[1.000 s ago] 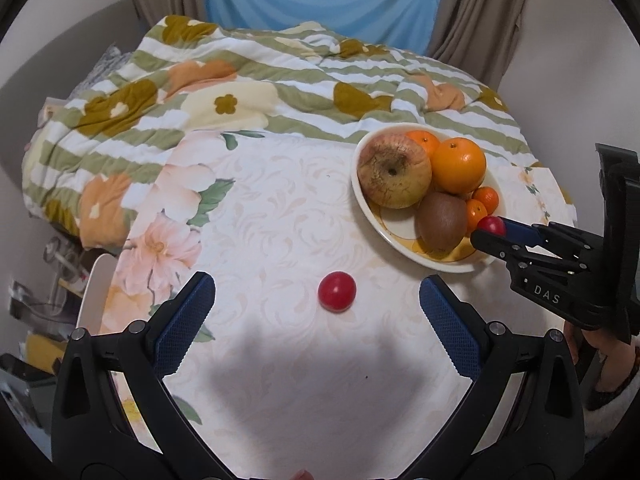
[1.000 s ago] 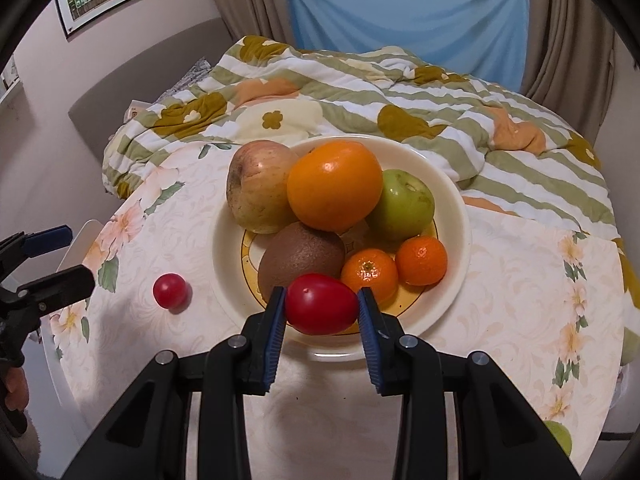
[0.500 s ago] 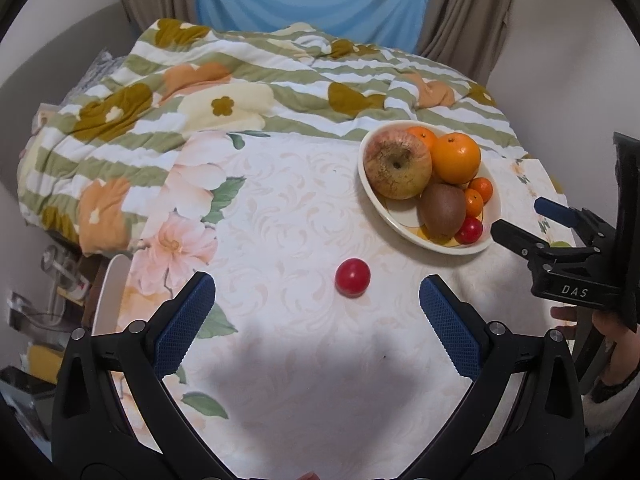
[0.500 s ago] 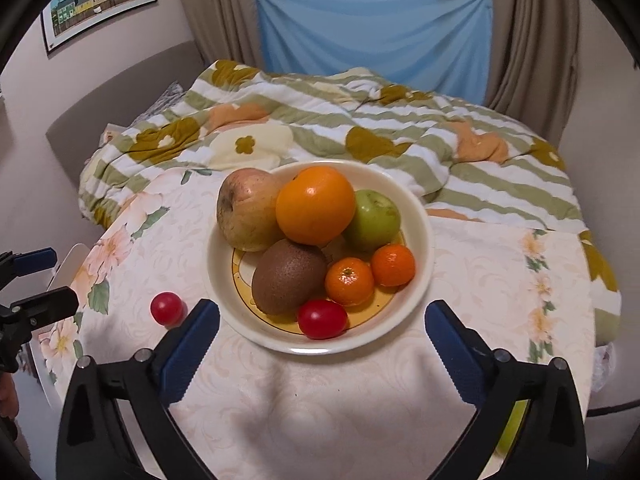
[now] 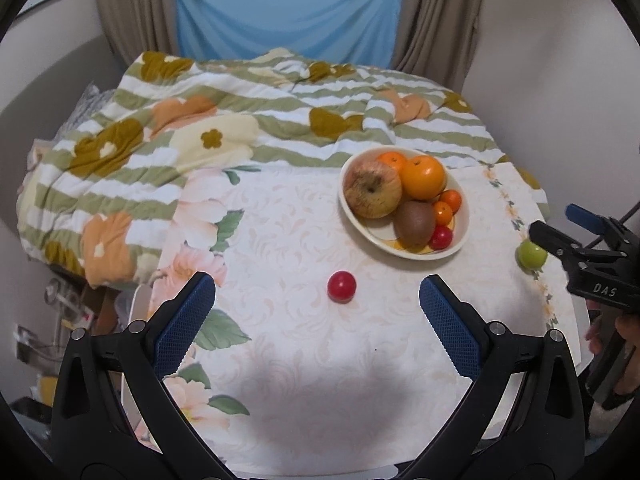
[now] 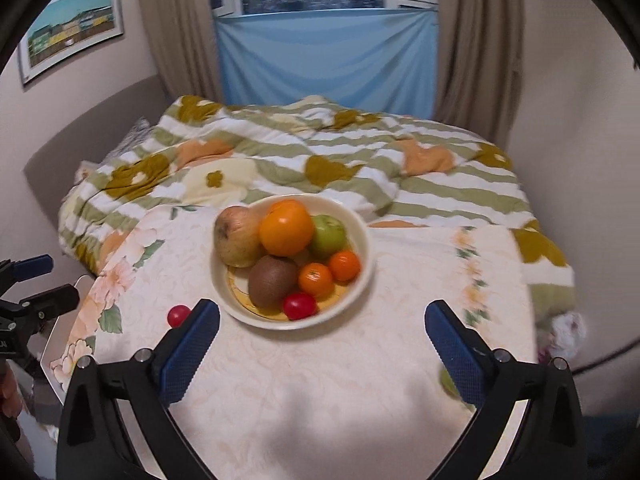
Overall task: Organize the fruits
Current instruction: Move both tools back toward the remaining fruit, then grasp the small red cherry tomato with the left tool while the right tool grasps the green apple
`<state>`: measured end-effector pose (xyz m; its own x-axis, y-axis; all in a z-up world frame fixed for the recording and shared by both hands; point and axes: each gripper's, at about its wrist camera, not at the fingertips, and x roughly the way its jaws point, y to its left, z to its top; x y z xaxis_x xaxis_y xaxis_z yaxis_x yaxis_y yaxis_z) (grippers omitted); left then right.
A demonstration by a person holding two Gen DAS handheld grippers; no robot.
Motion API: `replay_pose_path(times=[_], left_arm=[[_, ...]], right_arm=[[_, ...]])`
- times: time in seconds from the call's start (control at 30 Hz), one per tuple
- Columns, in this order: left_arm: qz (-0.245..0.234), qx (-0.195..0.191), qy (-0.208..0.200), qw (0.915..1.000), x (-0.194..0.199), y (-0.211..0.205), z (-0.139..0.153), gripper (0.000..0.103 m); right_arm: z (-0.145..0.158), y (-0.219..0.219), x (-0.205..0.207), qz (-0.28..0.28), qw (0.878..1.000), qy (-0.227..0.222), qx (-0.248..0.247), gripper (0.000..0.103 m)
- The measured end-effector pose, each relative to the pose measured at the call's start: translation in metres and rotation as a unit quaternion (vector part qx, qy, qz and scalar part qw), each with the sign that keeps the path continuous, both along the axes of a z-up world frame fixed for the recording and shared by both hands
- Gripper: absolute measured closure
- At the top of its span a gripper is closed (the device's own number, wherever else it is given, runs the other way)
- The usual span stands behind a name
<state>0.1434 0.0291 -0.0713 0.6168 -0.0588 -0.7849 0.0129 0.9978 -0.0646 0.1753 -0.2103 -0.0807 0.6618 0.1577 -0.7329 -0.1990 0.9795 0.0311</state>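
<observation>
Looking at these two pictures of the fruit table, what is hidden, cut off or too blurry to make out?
- Green fruit on the table: left view, partly covered by the right gripper; right view, only a sliver behind a finger.
- Loose red tomato: right view, partly hidden by a blue finger.
- Green apple in the bowl: left view, hidden behind the big orange.
- Bowl: right view, blurred.
- Person's hand: left view, cut off by the edge.

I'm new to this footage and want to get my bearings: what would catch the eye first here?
A cream round bowl heaped with fruit sits mid-table, topped by a big glossy orange beside a blotchy yellow-red apple. A small red tomato lies alone on the pale floral tablecloth, ahead of the open left gripper.
</observation>
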Motion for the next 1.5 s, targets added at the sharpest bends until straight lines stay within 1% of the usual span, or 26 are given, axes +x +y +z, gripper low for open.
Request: replay_pose_path(times=[0.1,0.3,0.47,0.6,0.7,0.8,0.93,1.0,1.13,1.37,1.4,1.43,1.5], left_arm=[[-0.01,-0.001,-0.006,0.9999,-0.003,-0.003,0.004,0.0],[-0.029,-0.01,-0.016,0.9994,-0.01,-0.008,0.01,0.0],[-0.031,-0.012,-0.018,0.9993,-0.014,-0.015,0.011,0.0],[-0.024,-0.02,-0.016,0.9994,-0.011,-0.021,0.004,0.0],[-0.015,-0.02,-0.008,0.9997,-0.005,-0.026,-0.006,0.0],[0.0,-0.011,-0.001,0.9999,0.004,-0.032,-0.021,0.0],[0.024,-0.013,0.01,0.9996,0.018,-0.034,-0.043,0.0],[0.031,-0.018,0.02,0.9992,0.026,-0.033,-0.056,0.0],[0.038,-0.026,0.04,0.9981,0.039,-0.029,-0.079,0.0],[0.055,-0.025,0.069,0.9958,0.058,-0.024,-0.111,0.0],[0.056,-0.026,0.074,0.9954,0.062,-0.023,-0.115,0.003],[0.056,-0.026,0.082,0.9947,0.066,-0.023,-0.12,0.016],[0.054,-0.028,0.097,0.9934,0.073,-0.023,-0.127,0.028]], right_arm=[[0.011,-0.015,-0.015,-0.029,1.0,-0.005,-0.005,0.001],[0.023,-0.044,-0.046,-0.078,0.997,-0.015,-0.001,0.001],[0.027,-0.065,-0.059,-0.1,0.995,-0.017,-0.007,0.001],[0.027,-0.084,-0.061,-0.113,0.993,-0.018,-0.003,0.001],[0.021,-0.098,-0.057,-0.121,0.993,-0.013,0.002,0.001],[0.011,-0.109,-0.05,-0.132,0.991,-0.011,-0.02,0.001],[-0.012,-0.119,-0.036,-0.121,0.992,0.016,-0.023,0.001],[-0.022,-0.124,-0.03,-0.12,0.992,0.026,-0.017,0.001],[-0.043,-0.135,-0.018,-0.119,0.992,0.047,0.017,0.001],[-0.071,-0.14,0.003,-0.115,0.99,0.078,0.025,0.001],[-0.074,-0.14,0.007,-0.114,0.99,0.082,0.025,0.001],[-0.076,-0.139,0.01,-0.112,0.99,0.084,0.025,0.001],[-0.081,-0.139,0.015,-0.111,0.989,0.089,0.029,0.001]])
